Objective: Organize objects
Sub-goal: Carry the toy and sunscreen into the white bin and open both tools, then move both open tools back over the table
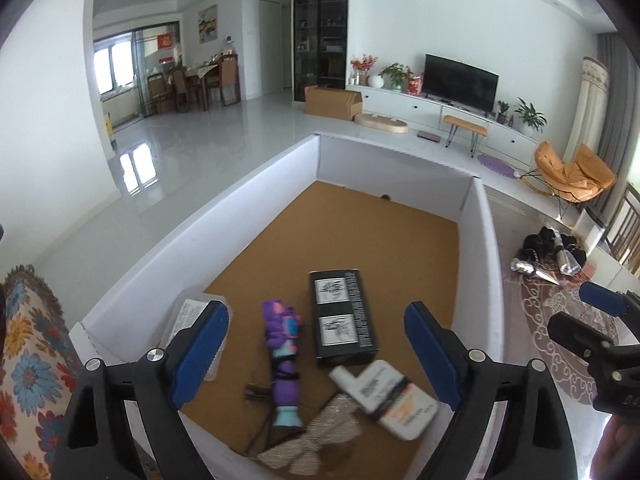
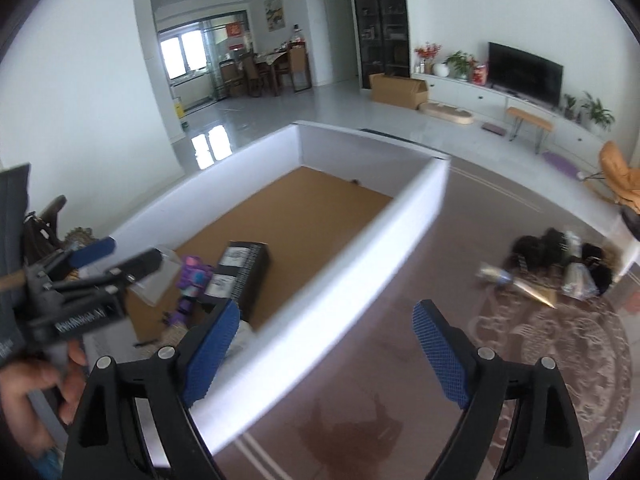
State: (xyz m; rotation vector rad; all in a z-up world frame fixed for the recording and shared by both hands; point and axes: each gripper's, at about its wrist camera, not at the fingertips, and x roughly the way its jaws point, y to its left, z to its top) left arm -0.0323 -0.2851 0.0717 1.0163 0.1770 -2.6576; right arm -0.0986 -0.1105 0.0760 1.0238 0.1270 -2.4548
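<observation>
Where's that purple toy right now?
In the left wrist view, the purple toy lies inside the white box on its brown floor, left of the black carton and above the glittery bow.

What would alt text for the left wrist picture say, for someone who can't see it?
An open left gripper hangs over a white box with a brown floor, holding nothing. Inside lie a purple toy, a black carton, a white tube, a glittery bow and a clear packet. A living room with a television stretches behind.
</observation>
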